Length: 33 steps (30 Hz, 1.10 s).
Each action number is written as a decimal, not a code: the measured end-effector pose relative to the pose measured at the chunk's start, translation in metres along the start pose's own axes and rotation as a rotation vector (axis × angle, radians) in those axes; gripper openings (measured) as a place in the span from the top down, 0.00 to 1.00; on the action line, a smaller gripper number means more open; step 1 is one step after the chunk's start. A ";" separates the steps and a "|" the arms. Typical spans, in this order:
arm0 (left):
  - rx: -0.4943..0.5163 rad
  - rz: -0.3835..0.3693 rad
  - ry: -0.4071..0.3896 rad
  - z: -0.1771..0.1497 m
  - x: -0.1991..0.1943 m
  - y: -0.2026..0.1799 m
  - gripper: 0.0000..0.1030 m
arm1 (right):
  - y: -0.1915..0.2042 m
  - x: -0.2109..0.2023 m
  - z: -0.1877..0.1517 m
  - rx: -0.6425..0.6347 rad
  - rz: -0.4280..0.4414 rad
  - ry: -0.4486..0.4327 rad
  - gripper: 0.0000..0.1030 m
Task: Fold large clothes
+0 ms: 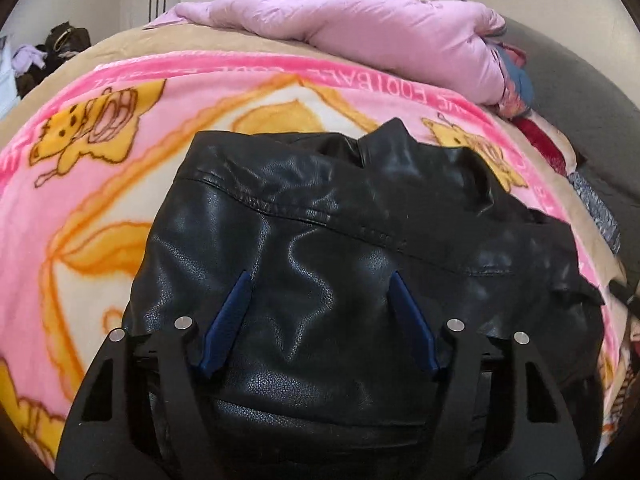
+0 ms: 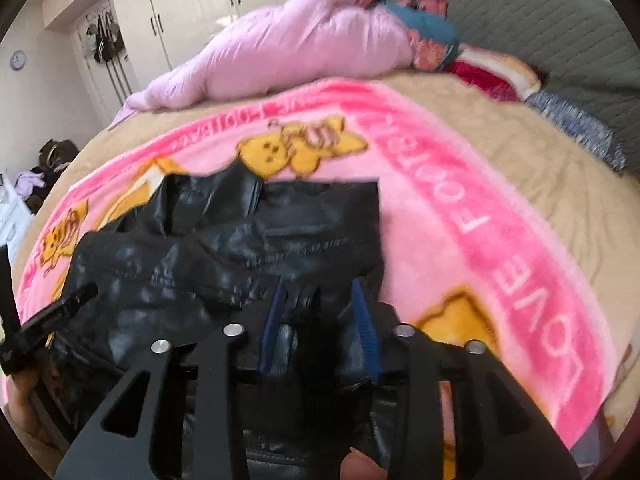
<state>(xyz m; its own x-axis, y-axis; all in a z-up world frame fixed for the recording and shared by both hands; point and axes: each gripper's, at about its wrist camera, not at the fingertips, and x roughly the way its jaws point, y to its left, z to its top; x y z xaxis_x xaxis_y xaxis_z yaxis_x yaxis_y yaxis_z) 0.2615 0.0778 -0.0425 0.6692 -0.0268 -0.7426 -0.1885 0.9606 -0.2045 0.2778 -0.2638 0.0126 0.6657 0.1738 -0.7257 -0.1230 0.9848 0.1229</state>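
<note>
Black leather jacket (image 1: 360, 240) lies crumpled on pink cartoon blanket (image 1: 100, 160) spread over bed (image 2: 520, 168).

Left claw (image 1: 318, 280) angled down over jacket, blue fingers (image 1: 228, 320) spread, nothing pinched.

Right claw (image 2: 318, 292) angled down at jacket's right edge, jaws partly apart with dark leather fold between; whether pads press it, cannot tell (view blurred).

Open blanket right of jacket. Lilac quilt (image 1: 360, 28) heaped at far side, well apart.
</note>
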 end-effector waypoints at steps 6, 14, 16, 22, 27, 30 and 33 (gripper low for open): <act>0.008 0.014 0.012 -0.001 0.004 0.000 0.39 | 0.049 0.004 0.011 -0.142 0.069 -0.019 0.66; -0.005 -0.006 0.009 -0.002 0.006 0.002 0.39 | 0.064 0.073 -0.002 -0.173 0.038 0.184 0.70; -0.002 -0.005 0.009 -0.003 0.007 0.002 0.39 | 0.062 0.080 -0.007 -0.172 0.039 0.199 0.70; -0.010 -0.016 0.005 -0.002 0.006 0.003 0.39 | 0.060 0.085 -0.013 -0.170 0.045 0.195 0.70; -0.017 -0.058 -0.009 0.000 -0.010 0.002 0.35 | 0.059 0.042 -0.010 -0.148 0.117 0.125 0.60; -0.010 -0.097 -0.012 -0.001 -0.025 -0.006 0.35 | 0.058 0.023 -0.012 -0.135 0.148 0.103 0.58; 0.041 -0.109 -0.023 -0.005 -0.040 -0.019 0.35 | 0.060 0.010 -0.019 -0.150 0.156 0.093 0.57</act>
<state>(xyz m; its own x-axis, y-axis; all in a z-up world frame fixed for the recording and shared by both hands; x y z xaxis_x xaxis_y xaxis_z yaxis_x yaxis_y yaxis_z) 0.2346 0.0595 -0.0128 0.7002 -0.1262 -0.7027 -0.0841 0.9628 -0.2567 0.2637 -0.2031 -0.0003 0.5603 0.3154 -0.7658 -0.3317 0.9327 0.1415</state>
